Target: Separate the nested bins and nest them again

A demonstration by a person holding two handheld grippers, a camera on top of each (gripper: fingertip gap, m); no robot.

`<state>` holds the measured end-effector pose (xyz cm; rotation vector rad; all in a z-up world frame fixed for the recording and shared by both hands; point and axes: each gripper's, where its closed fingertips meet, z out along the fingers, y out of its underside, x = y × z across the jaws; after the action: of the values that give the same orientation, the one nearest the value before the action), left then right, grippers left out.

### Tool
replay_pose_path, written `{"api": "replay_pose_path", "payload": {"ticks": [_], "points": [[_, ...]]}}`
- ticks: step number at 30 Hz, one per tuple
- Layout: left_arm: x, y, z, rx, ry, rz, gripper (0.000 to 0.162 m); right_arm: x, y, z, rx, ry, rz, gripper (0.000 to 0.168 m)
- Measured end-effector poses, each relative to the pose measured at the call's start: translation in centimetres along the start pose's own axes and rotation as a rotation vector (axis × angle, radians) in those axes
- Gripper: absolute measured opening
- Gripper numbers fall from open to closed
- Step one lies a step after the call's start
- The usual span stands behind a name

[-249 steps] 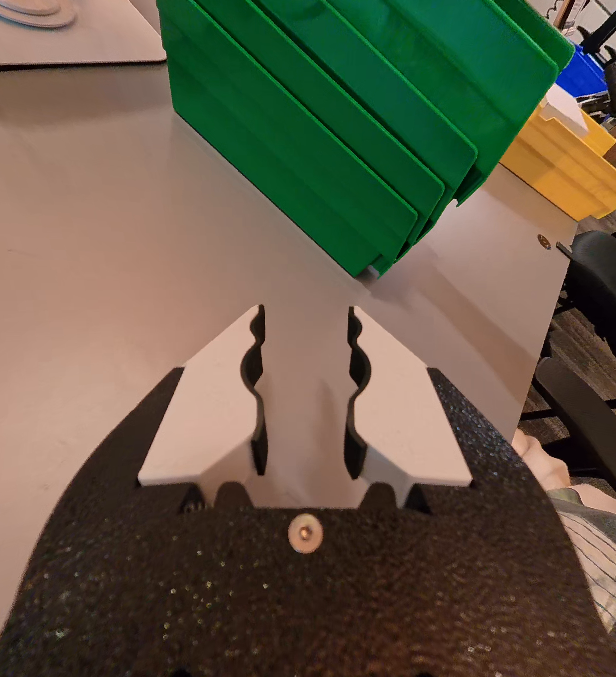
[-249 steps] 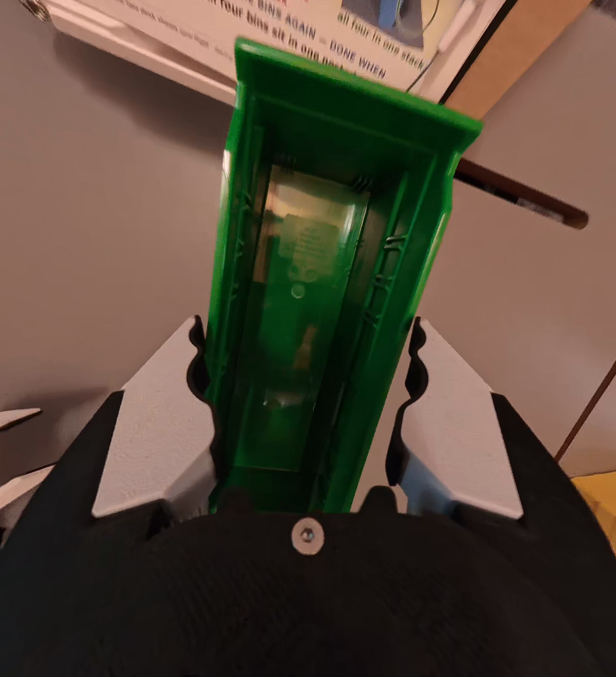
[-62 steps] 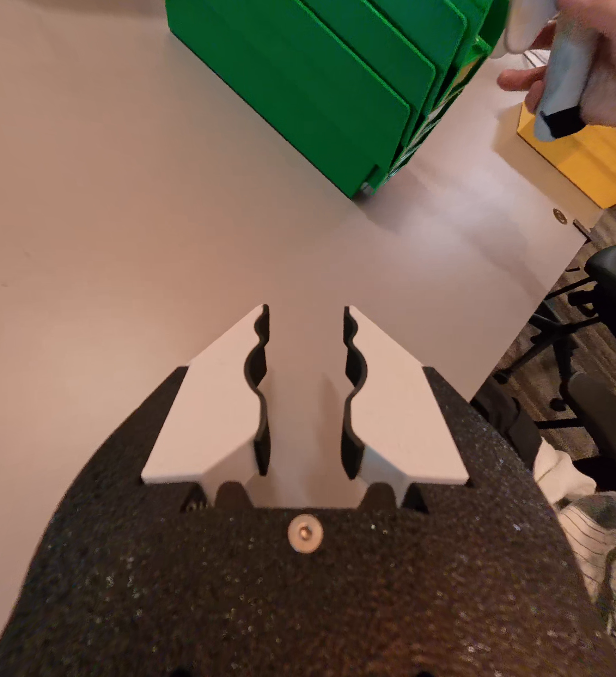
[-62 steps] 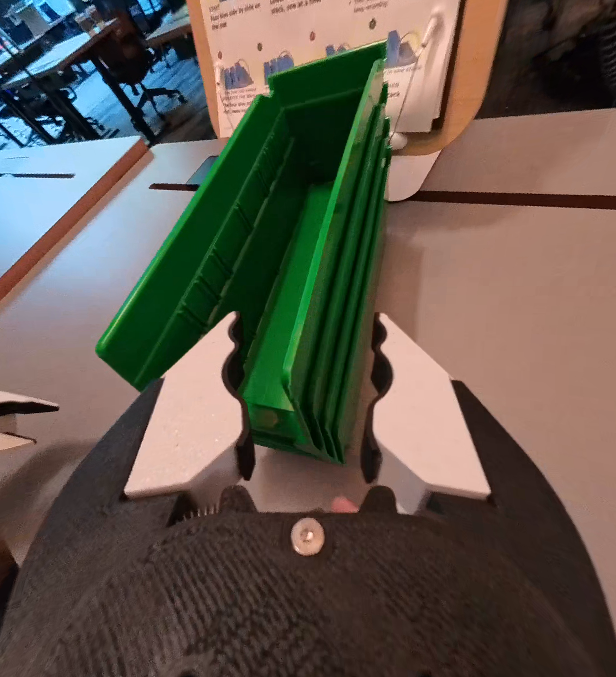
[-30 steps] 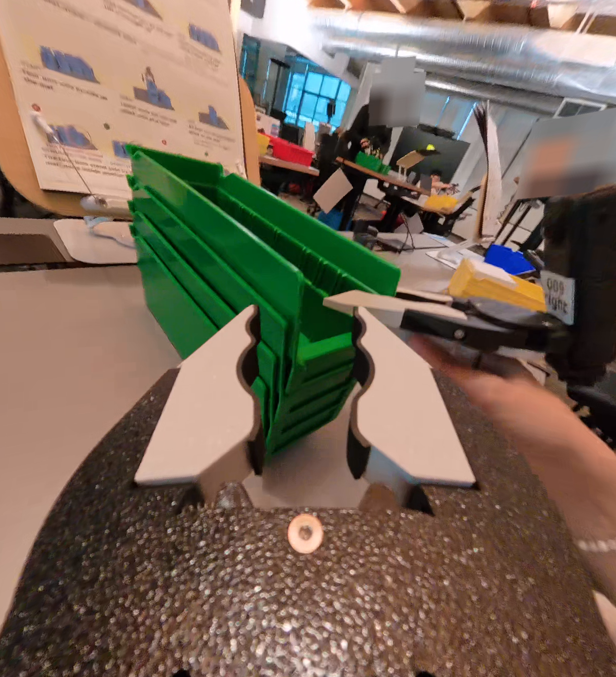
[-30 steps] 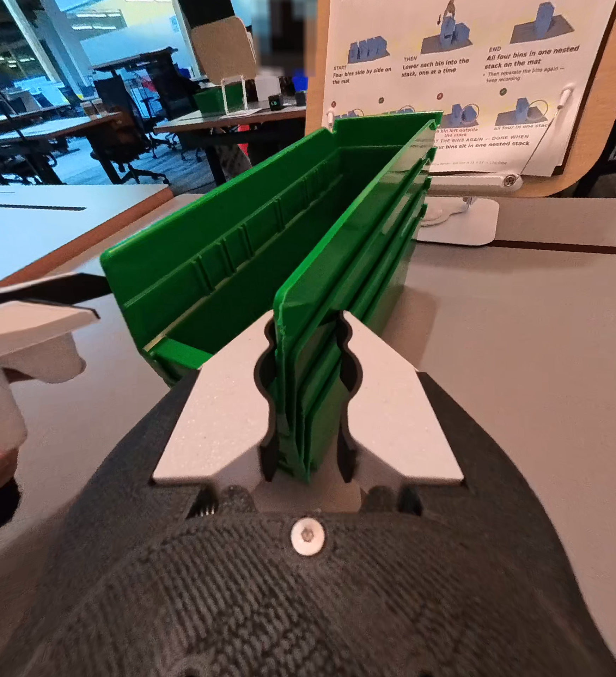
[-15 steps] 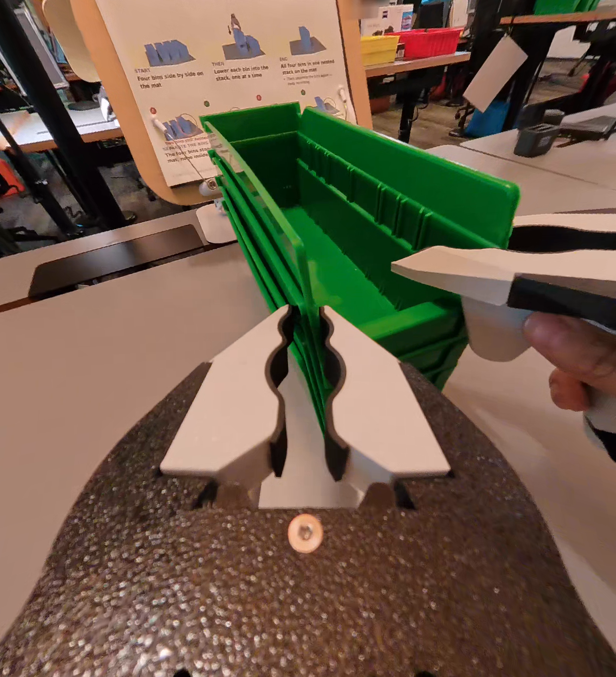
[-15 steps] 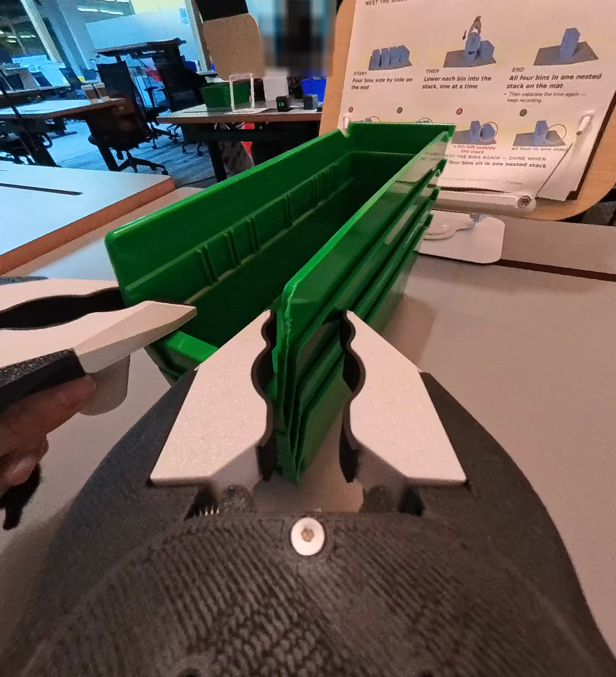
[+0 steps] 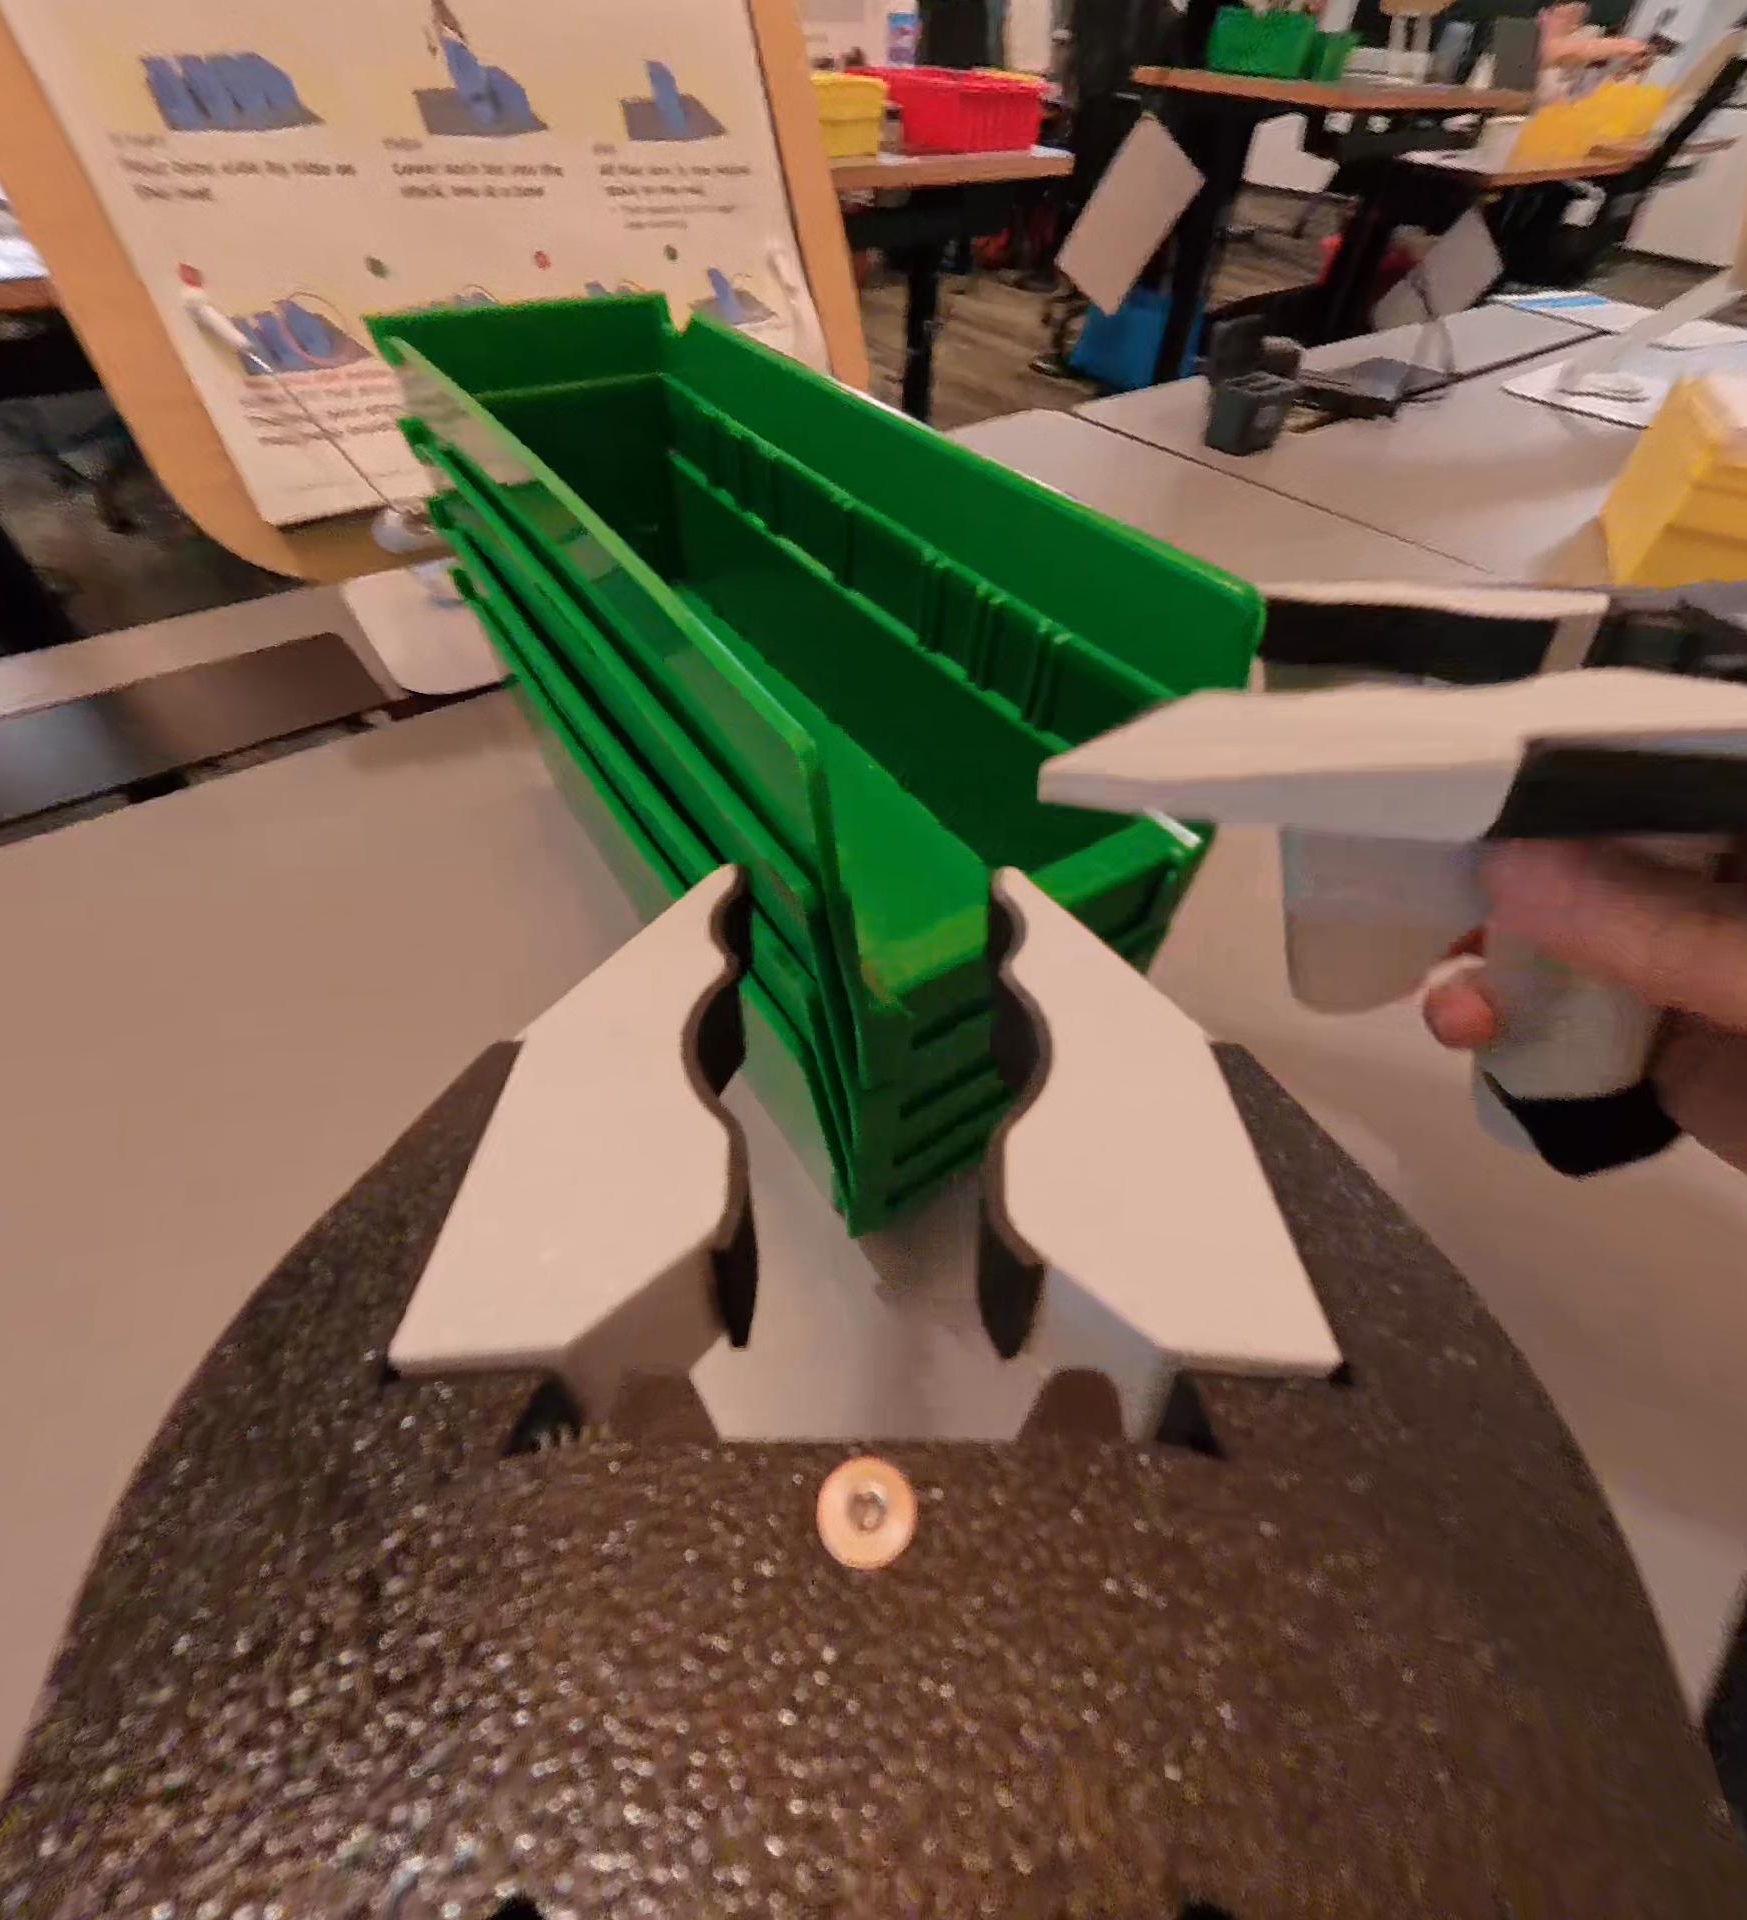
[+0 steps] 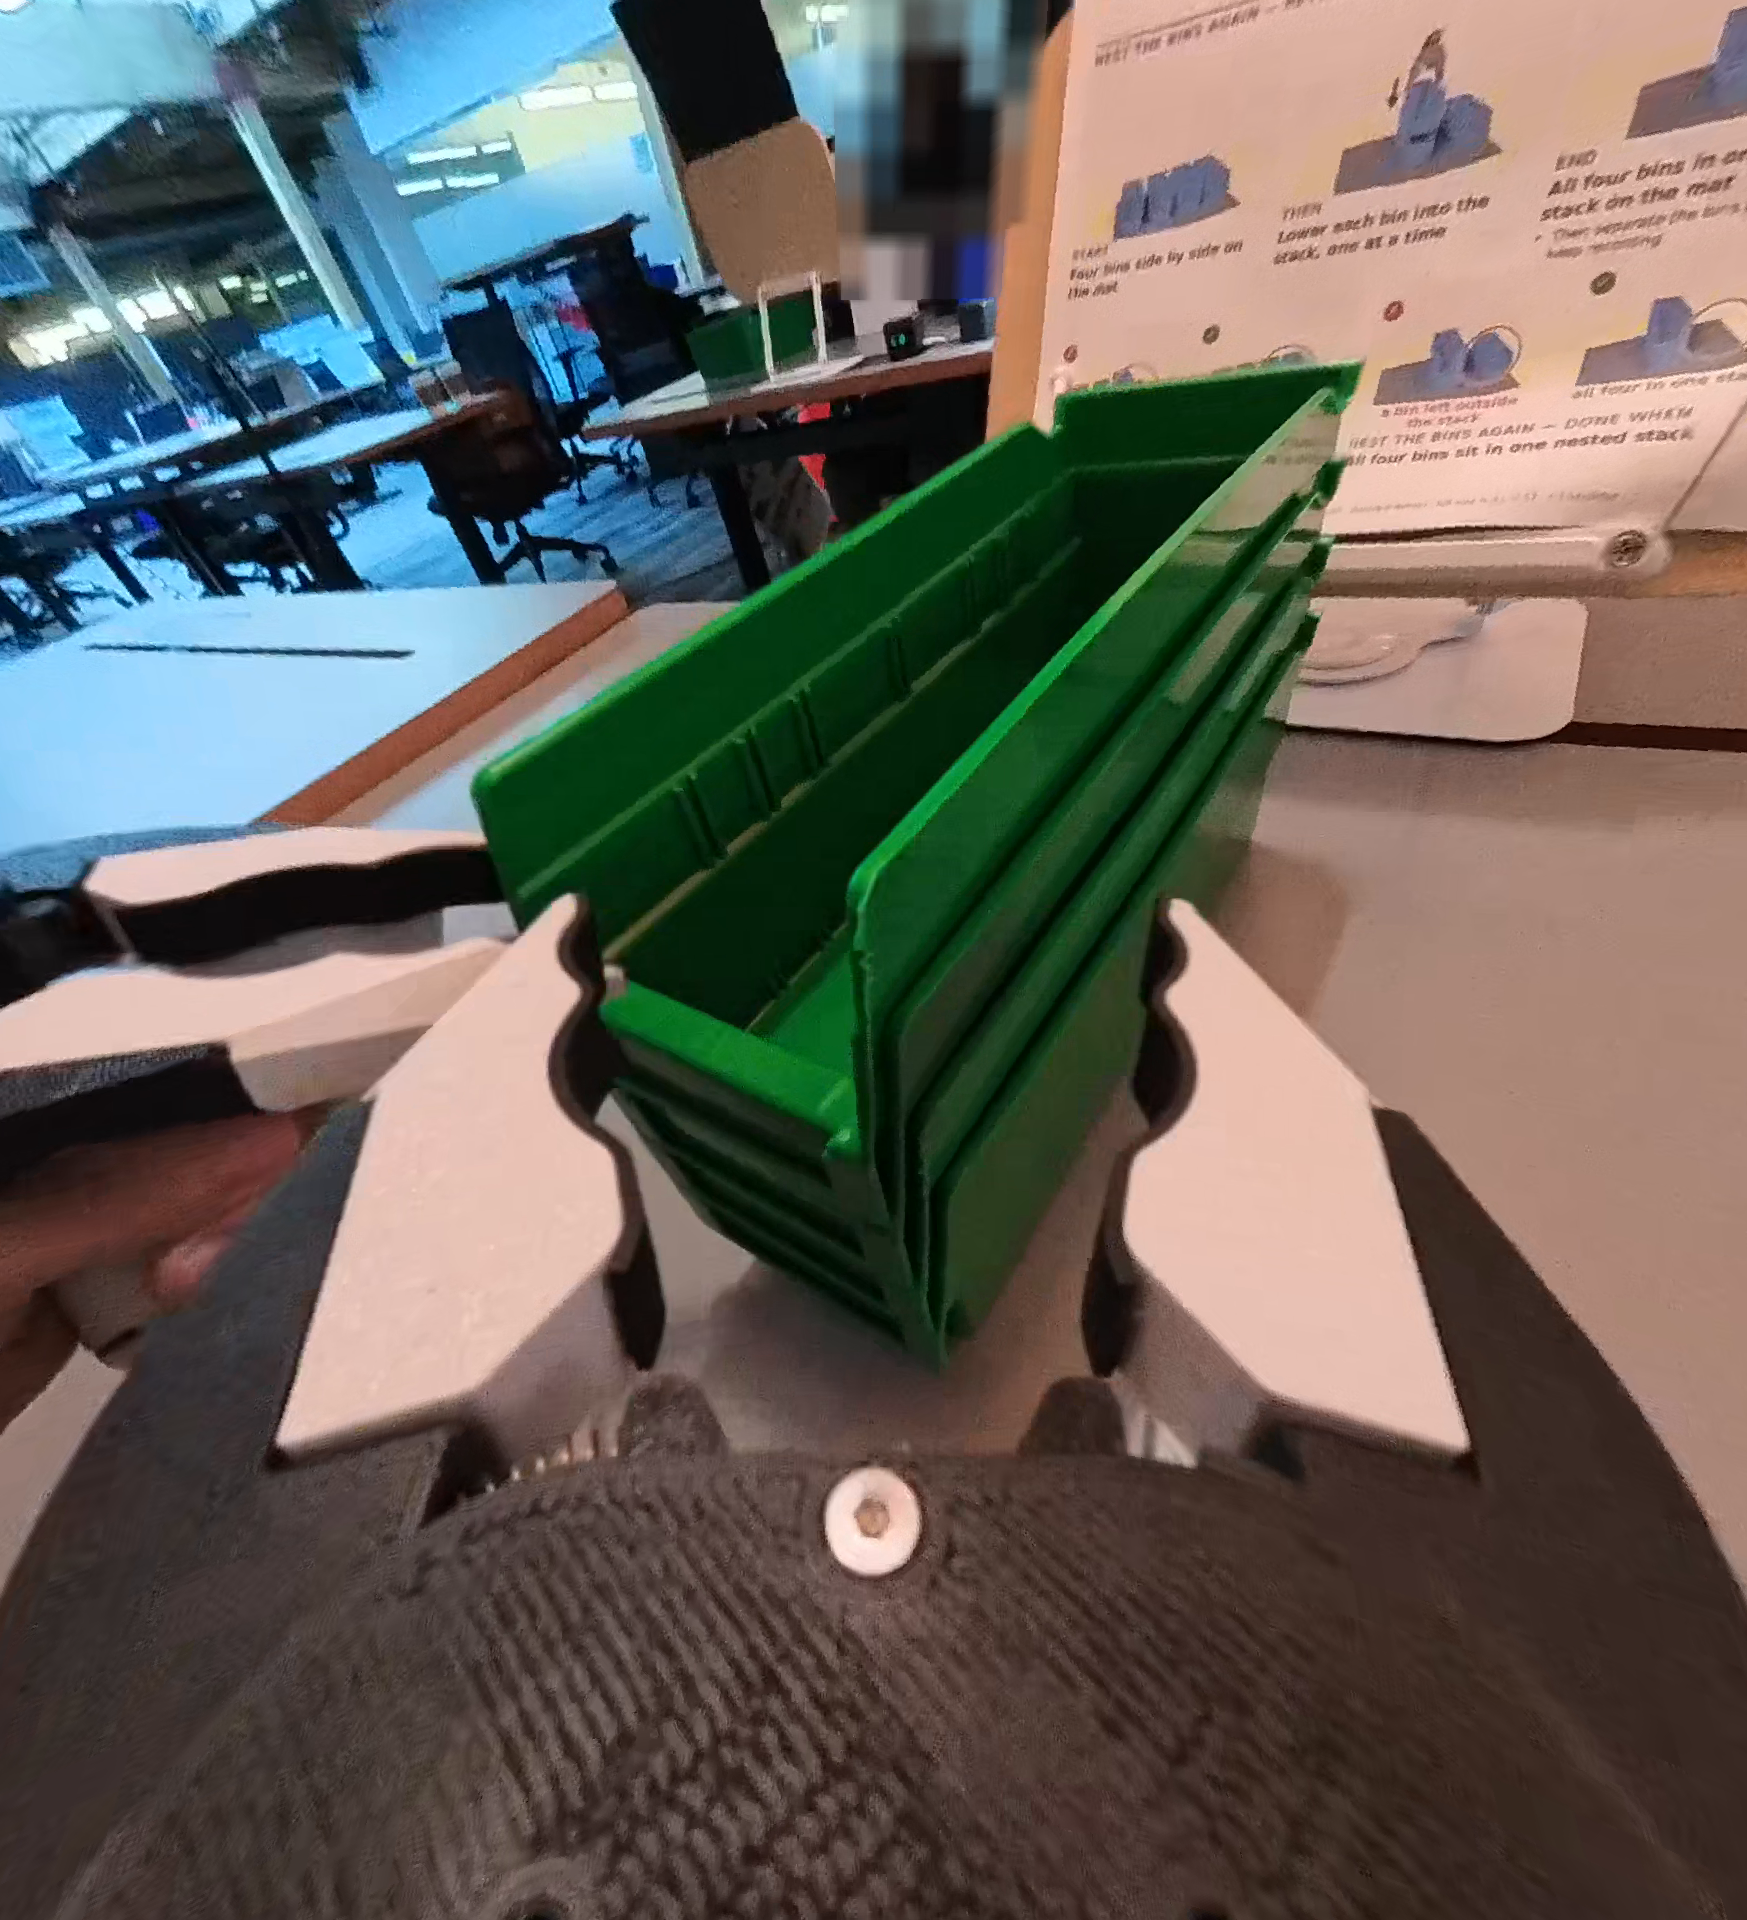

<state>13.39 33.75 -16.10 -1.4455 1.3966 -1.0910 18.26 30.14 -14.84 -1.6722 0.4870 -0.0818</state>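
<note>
A stack of nested green bins [image 9: 796, 623] stands on the grey table [image 9: 225, 987], long and narrow, running away from me. My left gripper [image 9: 869, 1039] is open, and the stack's near left corner sits between its fingers. My right gripper [image 10: 869, 1039] is wide open around the near end of the stack [image 10: 952, 779]. In the left wrist view the right gripper [image 9: 1160, 696] reaches in from the right at the stack's near right corner. In the right wrist view the left gripper [image 10: 474, 920] reaches in from the left. Nothing is held.
An instruction board [image 9: 433, 208] on a stand rises just behind the far end of the stack and also shows in the right wrist view [image 10: 1420, 260]. Yellow bins [image 9: 1731, 499] sit at the far right. Other tables and chairs stand beyond.
Half a second ago each gripper was closed narrowly on one side wall of the stack. Both jaws have opened, the right one much wider, and both have shifted toward the stack's near end.
</note>
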Motion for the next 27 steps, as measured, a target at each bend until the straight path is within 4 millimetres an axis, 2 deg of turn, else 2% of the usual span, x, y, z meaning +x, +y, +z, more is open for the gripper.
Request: {"api": "replay_pose_path", "payload": {"ticks": [1,3,5,8,12,17,21,24,26,27], "points": [[0.1,0.2,-0.2,-0.022,0.030,-0.013,0.056,0.2,-0.7,-0.4,0.027,0.005,0.016,0.110],[-0.5,0.8,-0.7,-0.076,0.038,-0.036,0.068,0.7,-1.7,-1.2,0.071,0.028,0.010,0.115],[-1.4,1.2,-1.2,-0.102,0.012,-0.038,0.080,1.4,-1.7,-1.5,0.082,0.061,-0.019,0.118],[-2.2,0.8,-1.5,-0.070,-0.014,-0.048,0.075,1.5,-0.4,-1.4,0.038,0.075,-0.039,0.119],[-1.7,0.1,-1.7,-0.031,0.010,-0.069,0.067,0.8,0.6,-1.2,-0.001,0.059,-0.050,0.118],[-1.6,-0.1,-1.5,-0.029,-0.027,-0.023,0.067,1.1,0.5,-1.6,-0.005,0.093,-0.111,0.116],[-1.8,-0.2,-1.5,-0.016,-0.039,-0.017,0.068,2.5,-0.3,-2.4,0.040,0.190,-0.289,0.115],[-2.6,-0.6,-1.8,0.014,-0.074,-0.023,0.073,3.8,-0.9,-3.2,0.030,0.296,-0.487,0.101],[-3.7,-1.0,-2.1,0.045,-0.131,-0.040,0.086,3.9,-1.3,-3.3,0.041,0.295,-0.505,0.106],[-4.5,-1.1,-2.3,0.054,-0.173,-0.051,0.091,4.0,-2.2,-3.4,0.082,0.307,-0.460,0.113]]}}
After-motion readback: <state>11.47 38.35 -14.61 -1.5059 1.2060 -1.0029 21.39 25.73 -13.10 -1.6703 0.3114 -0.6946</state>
